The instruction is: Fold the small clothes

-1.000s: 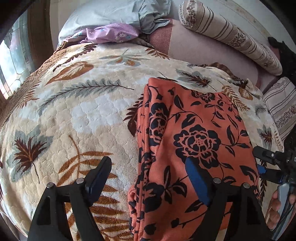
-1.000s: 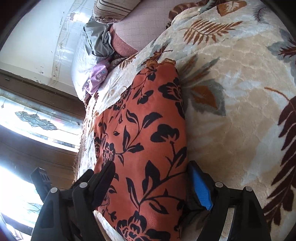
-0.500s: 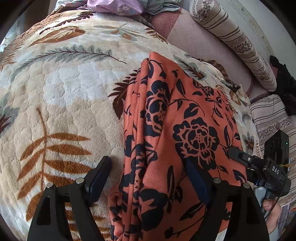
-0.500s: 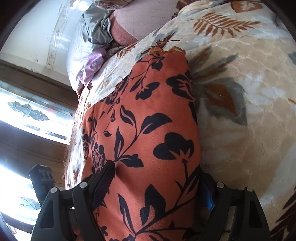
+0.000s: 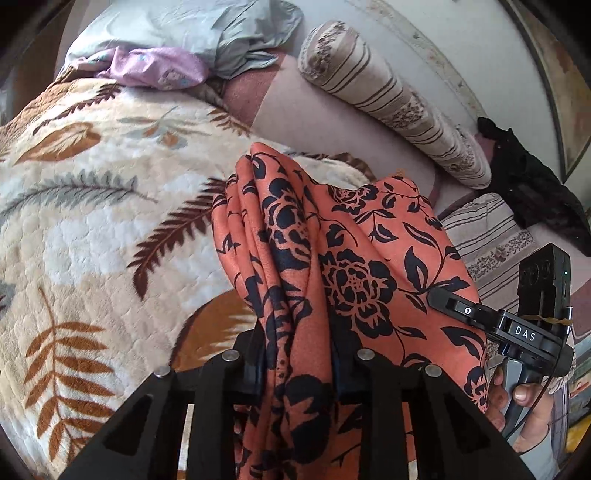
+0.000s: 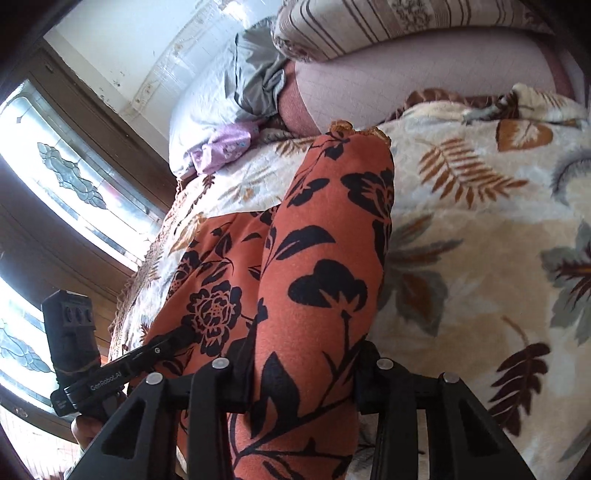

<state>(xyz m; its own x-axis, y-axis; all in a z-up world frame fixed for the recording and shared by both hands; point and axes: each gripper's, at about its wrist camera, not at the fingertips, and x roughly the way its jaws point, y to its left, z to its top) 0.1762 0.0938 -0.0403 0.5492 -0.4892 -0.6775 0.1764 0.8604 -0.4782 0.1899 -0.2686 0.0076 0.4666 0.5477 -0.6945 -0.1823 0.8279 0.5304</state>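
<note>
An orange cloth with black flowers point(image 5: 354, 258) lies folded lengthwise on the leaf-patterned blanket point(image 5: 92, 221). My left gripper point(image 5: 299, 354) is shut on its near left edge, bunching the layers and lifting them. My right gripper point(image 6: 303, 365) is shut on the near right edge of the same cloth point(image 6: 321, 258), which rises off the blanket in a long ridge. Each gripper shows in the other's view: the right one point(image 5: 436, 295) at the cloth's right side, the left one point(image 6: 181, 336) at its left.
A striped bolster point(image 5: 391, 99) and a pink cushion point(image 5: 314, 110) lie at the bed's far end, with a grey garment point(image 5: 221, 33) and a lilac one point(image 5: 159, 68) at far left. A black garment point(image 5: 535, 188) lies at the right. A window point(image 6: 66, 177) is left of the bed.
Both grippers went from open, straddling the cloth's near end, to shut on it. The cloth's near end has been gathered and raised off the blanket.
</note>
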